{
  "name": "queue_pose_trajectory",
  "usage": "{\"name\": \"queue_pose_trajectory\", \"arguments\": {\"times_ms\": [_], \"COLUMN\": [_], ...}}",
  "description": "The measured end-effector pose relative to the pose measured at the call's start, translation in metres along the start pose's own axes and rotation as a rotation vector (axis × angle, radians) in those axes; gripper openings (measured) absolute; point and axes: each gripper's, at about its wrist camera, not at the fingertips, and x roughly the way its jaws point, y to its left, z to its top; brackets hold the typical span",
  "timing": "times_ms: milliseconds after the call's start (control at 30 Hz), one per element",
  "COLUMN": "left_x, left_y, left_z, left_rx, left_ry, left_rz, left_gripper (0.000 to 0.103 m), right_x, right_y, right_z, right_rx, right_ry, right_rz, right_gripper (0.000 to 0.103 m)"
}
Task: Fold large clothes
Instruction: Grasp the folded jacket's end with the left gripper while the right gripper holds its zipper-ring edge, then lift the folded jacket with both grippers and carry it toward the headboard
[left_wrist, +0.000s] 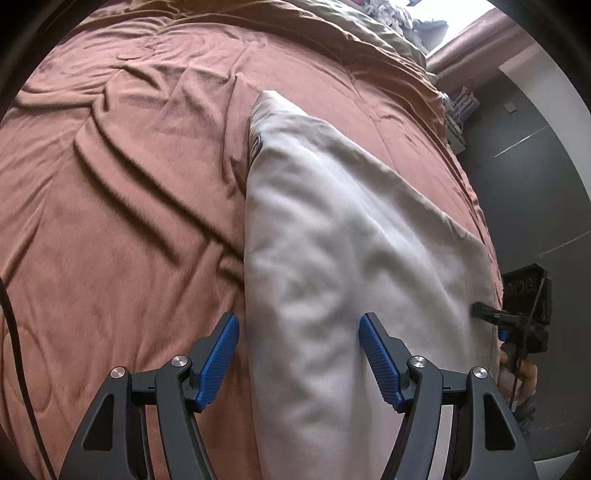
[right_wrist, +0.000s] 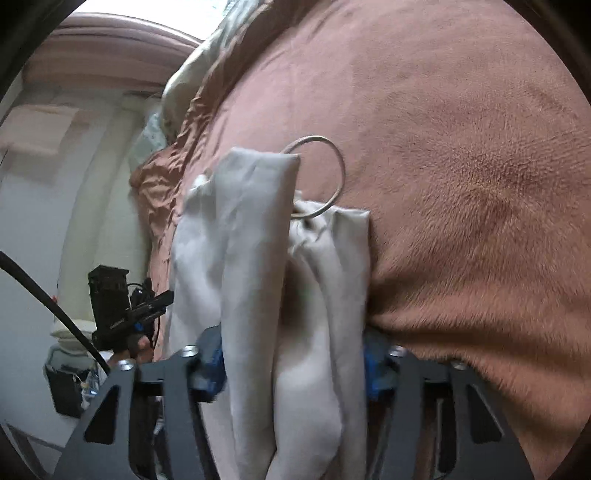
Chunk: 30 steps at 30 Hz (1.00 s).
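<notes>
The pale grey garment (left_wrist: 332, 229) lies folded lengthwise on a rust-brown bedspread (left_wrist: 129, 192), running from the near edge up toward the middle of the bed. In the left wrist view the left gripper (left_wrist: 299, 354) has its 2 blue pads (left_wrist: 218, 358) spread wide; the cloth passes btwn them, but whether either pad touches it can't be told. At the right edge of that view the right gripper (left_wrist: 491, 314) meets the garment's far side. In the right wrist view the right gripper (right_wrist: 291, 363) is narrowed onto a thick bunch of the same garment (right_wrist: 258, 240), cloth filling the gap btwn its pads, w/ several layers hanging down. A thin metal ring (right_wrist: 328, 177) sits at the garment's top end, partly under the fabric. The left gripper (right_wrist: 147, 306) shows at the left, beside the cloth's edge.
</notes>
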Motion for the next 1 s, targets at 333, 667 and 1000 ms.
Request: {"name": "queue_pose_trajectory", "arguments": {"times_ms": [333, 667, 1000], "left_x": [-0.002, -0.072, -0.162], "left_y": [-0.016, -0.040, -0.070], "left_z": [0.006, -0.007, -0.041], "left_rx": [0.017, 0.065, 0.115], "left_ry": [-0.024, -0.153, -0.321], "left_rz": [0.069, -0.004, -0.056], "left_gripper": [0.024, 0.010, 0.009], "right_x": [-0.026, -0.070, -0.129], "right_y": [0.066, 0.139, 0.211], "right_z": [-0.043, -0.109, -0.200], "right_rx": [-0.170, -0.253, -0.388], "right_ry": [-0.077, -0.194, -0.310], "right_rz": [-0.121, -0.154, -0.135], "right_gripper": [0.015, 0.013, 0.012]}}
